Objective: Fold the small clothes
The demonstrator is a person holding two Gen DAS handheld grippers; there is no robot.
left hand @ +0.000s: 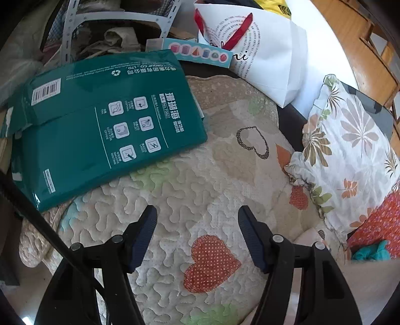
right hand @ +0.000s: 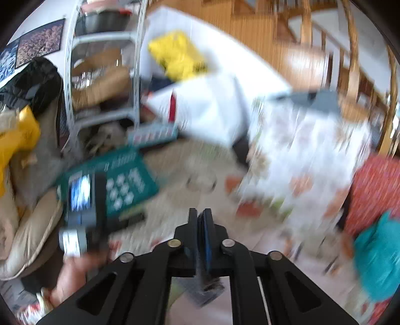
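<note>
My left gripper [left hand: 197, 220] is open and empty, hovering over a quilted mat [left hand: 190, 180] with red polka-dot hearts. My right gripper [right hand: 200, 220] is shut on a grey-blue piece of cloth [right hand: 205, 292] that hangs down below the jaws; this view is blurred by motion. A red patterned cloth [left hand: 377, 222] and a teal cloth [left hand: 372, 252] lie at the mat's right edge; they also show in the right wrist view as the red cloth [right hand: 375, 190] and the teal cloth [right hand: 377, 260]. The left hand with its gripper body [right hand: 82, 215] shows at the left of the right wrist view.
A green paper ream package [left hand: 100, 125] lies on the mat's far left. A floral pillow [left hand: 345, 155] leans at the right. A white gift bag [left hand: 265, 50] and a metal shelf [left hand: 75, 22] stand behind. Wooden railings [right hand: 337, 62] are at the far right.
</note>
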